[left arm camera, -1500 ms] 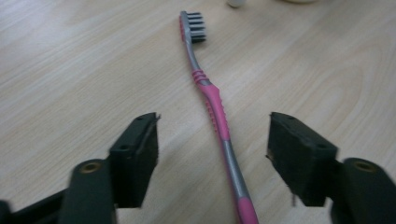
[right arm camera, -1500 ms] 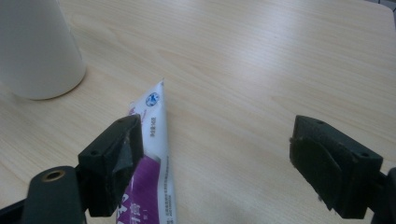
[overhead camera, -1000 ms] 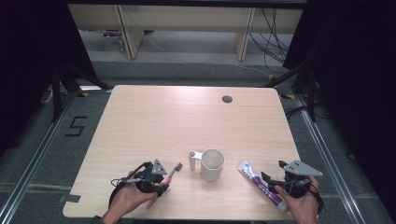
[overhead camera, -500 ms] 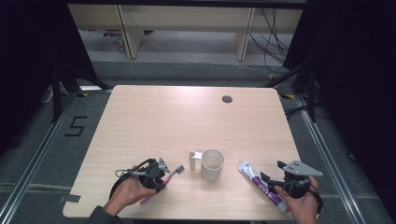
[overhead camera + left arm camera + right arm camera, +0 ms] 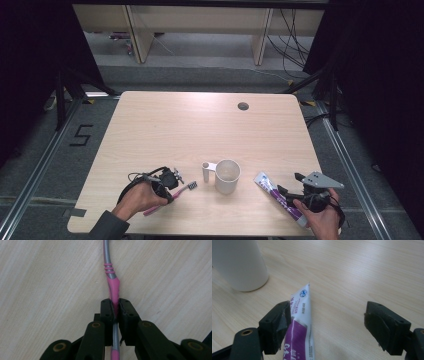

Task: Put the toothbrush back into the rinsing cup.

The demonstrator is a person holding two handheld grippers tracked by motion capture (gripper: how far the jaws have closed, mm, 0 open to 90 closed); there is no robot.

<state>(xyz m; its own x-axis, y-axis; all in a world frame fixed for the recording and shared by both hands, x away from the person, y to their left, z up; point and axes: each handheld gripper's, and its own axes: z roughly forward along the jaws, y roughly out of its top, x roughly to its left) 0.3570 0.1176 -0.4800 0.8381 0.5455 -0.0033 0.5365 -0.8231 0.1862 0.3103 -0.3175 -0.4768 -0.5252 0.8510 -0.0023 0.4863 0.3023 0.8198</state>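
Observation:
A pink and grey toothbrush (image 5: 186, 188) lies on the wooden table (image 5: 200, 130), left of a white cup (image 5: 227, 176). My left gripper (image 5: 172, 181) points down on it. In the left gripper view its jaws have just been closing and now pinch the pink handle (image 5: 113, 285), so the left gripper (image 5: 114, 307) is shut on the toothbrush. A white and purple toothpaste tube (image 5: 272, 192) lies right of the cup. My right gripper (image 5: 332, 317) stands open low over the table. The tube (image 5: 299, 315) lies against its left jaw, and the right jaw stands well apart.
The cup (image 5: 239, 265) has its handle (image 5: 205, 170) turned toward the left hand. A round cable hole (image 5: 243, 106) sits near the table's far edge. The table's front edge runs just below both hands.
The left gripper's jaws have closed on the toothbrush handle, and the left hand has shifted slightly. The right hand, cup and tube are where they were.

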